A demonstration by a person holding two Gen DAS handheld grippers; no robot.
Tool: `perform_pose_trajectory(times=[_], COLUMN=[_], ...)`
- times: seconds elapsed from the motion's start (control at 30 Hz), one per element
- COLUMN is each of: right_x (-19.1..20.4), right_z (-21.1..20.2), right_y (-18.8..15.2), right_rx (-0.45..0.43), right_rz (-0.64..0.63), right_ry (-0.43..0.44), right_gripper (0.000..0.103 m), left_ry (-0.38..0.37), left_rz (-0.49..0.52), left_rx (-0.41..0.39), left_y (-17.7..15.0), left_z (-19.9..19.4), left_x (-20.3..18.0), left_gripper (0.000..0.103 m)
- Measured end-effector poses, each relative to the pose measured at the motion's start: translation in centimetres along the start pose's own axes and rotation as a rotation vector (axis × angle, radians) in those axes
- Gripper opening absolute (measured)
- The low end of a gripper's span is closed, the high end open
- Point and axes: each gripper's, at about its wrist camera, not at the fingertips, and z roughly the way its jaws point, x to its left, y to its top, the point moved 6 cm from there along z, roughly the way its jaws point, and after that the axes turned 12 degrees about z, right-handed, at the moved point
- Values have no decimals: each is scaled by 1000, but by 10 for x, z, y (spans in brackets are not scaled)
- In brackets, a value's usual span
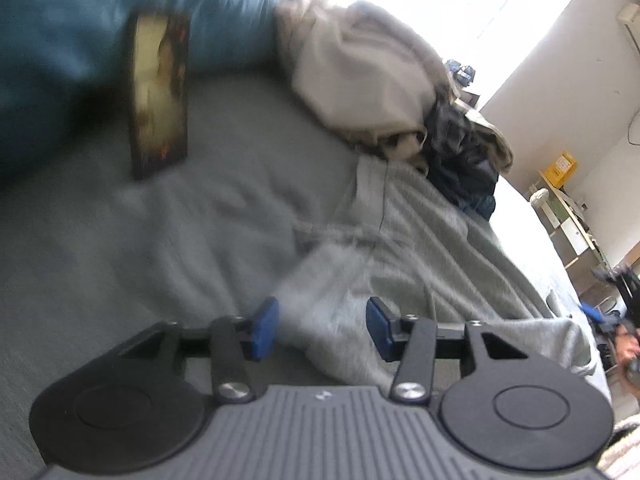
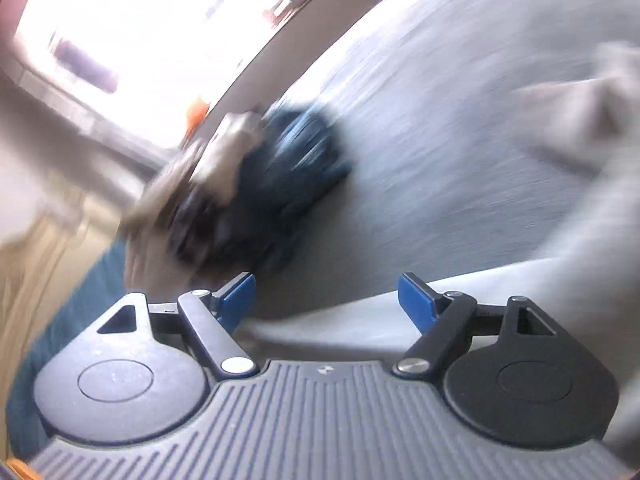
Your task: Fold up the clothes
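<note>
A light grey garment (image 1: 400, 248) lies crumpled on the grey bed sheet (image 1: 180, 240). My left gripper (image 1: 322, 322) hovers just above a folded end of it. The blue pads (image 1: 262, 330) stand apart, clear of the cloth, so it is open. The right wrist view is heavily blurred. There my right gripper (image 2: 326, 300) is open, with its blue pads (image 2: 416, 302) wide apart and nothing between them. It hangs over the sheet (image 2: 460, 120) near a dark blue garment (image 2: 288, 184). Grey cloth (image 2: 580, 240) shows at the right edge.
A heap of beige clothes (image 1: 360, 76) and dark clothes (image 1: 460, 160) sits at the far side of the bed. A picture-covered box (image 1: 160, 92) leans on a blue pillow (image 1: 60, 60). A shelf with a yellow box (image 1: 560, 166) stands by the wall.
</note>
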Motion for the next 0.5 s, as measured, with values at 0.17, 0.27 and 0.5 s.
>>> perform_pose_trajectory(times=[0.17,0.27,0.5], right_x=[-72,-101,-134], right_z=[-73,-94,-87], right_y=[37,51,94], right_rx=[-201,-273,-367], right_rz=[170,218,131], right_ry=[-113,-207,-406], right_gripper=[79,79,81], left_ry=[-72,-132,-267], left_rz=[23,58,214], left_rx=[-20,-5,77], left_y=[32,47,53], left_z=[24,62,156], left_x=[-34,-70,-161], left_gripper=[51,51,51])
